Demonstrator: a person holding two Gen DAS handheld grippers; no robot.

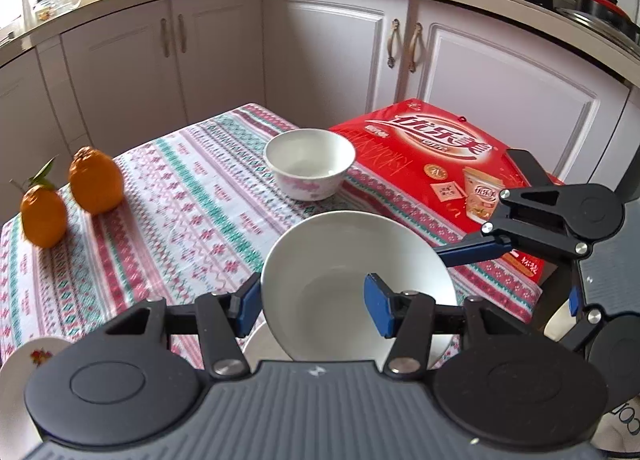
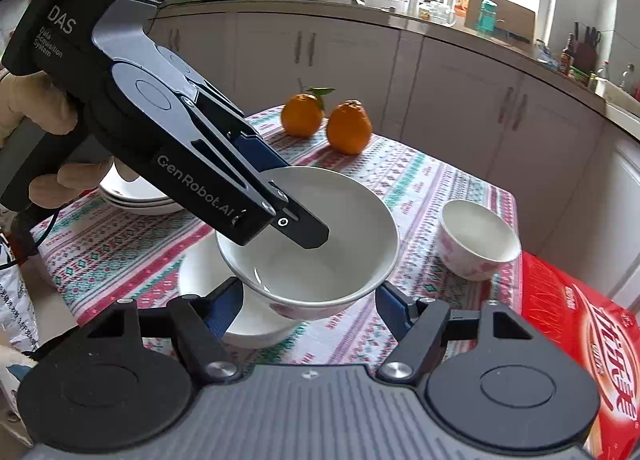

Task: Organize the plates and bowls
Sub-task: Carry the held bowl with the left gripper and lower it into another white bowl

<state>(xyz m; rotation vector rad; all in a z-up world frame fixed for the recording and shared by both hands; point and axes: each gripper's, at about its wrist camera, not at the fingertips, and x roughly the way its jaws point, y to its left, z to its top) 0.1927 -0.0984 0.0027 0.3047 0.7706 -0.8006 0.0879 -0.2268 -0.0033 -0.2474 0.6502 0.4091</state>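
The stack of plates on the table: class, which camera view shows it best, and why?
The right wrist view: the stack of plates shows its layered white rims on the tablecloth, partly hidden by the left gripper. The left wrist view shows no stack, only one flower-printed plate edge.

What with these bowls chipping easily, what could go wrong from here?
1. The left gripper pinches only the wall of the white bowl, which hangs tilted. It could slip and strike the lower bowl.
2. The right gripper flanks the same bowl, so uneven pulls might twist it loose.
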